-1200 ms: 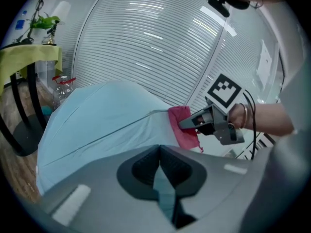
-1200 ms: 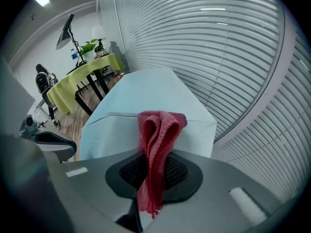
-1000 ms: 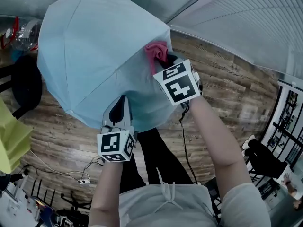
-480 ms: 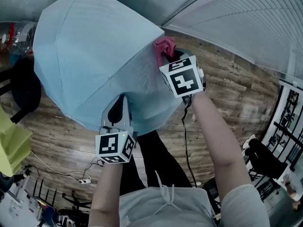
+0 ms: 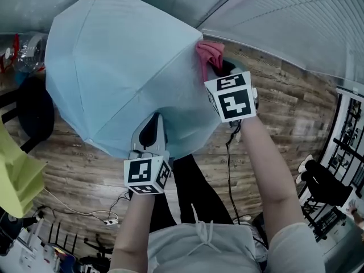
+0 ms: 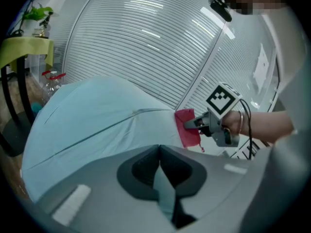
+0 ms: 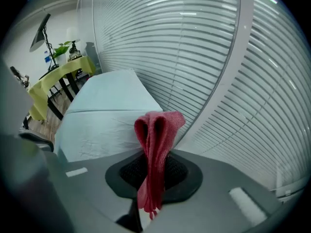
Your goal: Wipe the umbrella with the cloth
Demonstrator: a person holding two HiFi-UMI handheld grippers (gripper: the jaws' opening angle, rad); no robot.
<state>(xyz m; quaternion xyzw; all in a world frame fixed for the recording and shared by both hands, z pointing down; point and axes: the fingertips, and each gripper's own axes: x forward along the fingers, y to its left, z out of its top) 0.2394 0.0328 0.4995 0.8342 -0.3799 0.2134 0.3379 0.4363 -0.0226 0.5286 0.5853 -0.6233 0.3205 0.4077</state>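
Cloth (image 5: 208, 52), nipped by right gripper (image 5: 220, 68), slid rightward along umbrella (image 5: 125, 67) rim, wiping underway; left gripper (image 5: 150, 134) pinches its hem.

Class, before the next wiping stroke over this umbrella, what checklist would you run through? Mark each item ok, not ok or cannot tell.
1. Right gripper shut on the cloth: ok.
2. Left gripper shut on the umbrella at its fabric edge: ok.
3. Umbrella spread open for wiping: ok.
4. Cloth pressed against the umbrella: cannot tell; it sits at the umbrella's edge.
5. Right gripper's cable hanging away from the umbrella: ok.
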